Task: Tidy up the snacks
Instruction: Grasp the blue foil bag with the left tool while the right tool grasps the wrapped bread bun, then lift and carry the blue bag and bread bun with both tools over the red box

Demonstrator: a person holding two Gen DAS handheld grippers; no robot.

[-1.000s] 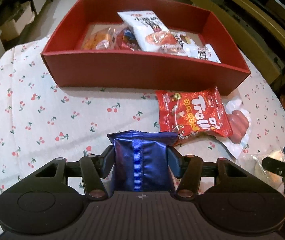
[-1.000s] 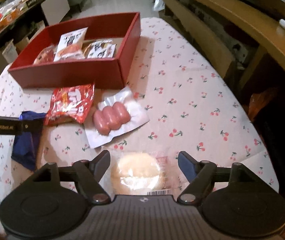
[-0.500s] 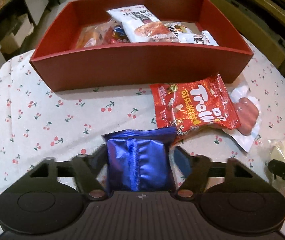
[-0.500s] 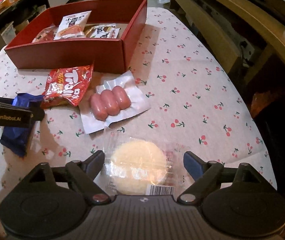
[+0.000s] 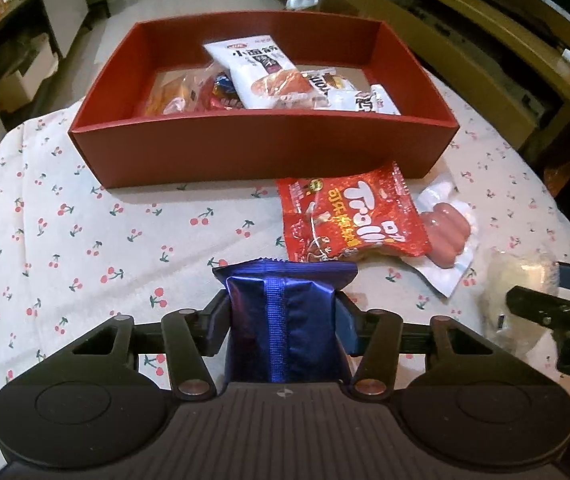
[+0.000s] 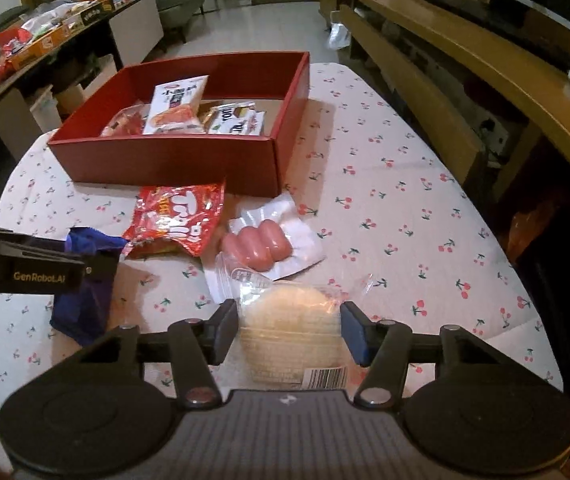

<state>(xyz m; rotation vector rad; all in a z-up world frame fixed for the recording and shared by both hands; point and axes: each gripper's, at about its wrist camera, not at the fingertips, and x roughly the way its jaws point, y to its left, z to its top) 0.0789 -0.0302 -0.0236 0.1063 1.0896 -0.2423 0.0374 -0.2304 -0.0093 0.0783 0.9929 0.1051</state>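
My left gripper (image 5: 283,312) is shut on a blue foil snack packet (image 5: 283,320) and holds it above the cloth in front of the red box (image 5: 245,152). My right gripper (image 6: 289,320) is shut on a round pale bun in clear wrap (image 6: 291,332), also seen at the right of the left wrist view (image 5: 517,292). The red box (image 6: 165,160) holds several snack packets, among them a white one (image 5: 257,72). A red Trolli bag (image 5: 349,216) and a pack of pink sausages (image 5: 445,236) lie on the cloth in front of the box.
The round table has a white cloth with cherries (image 6: 405,208). A wooden bench and counter (image 6: 485,64) stand to the right. Shelves with goods (image 6: 25,48) stand at the far left. The table edge drops off on the right (image 6: 533,280).
My right gripper has closed on the wrapped bun and lifted it. My left gripper has risen with the blue packet, so the inside of the red box shows more.
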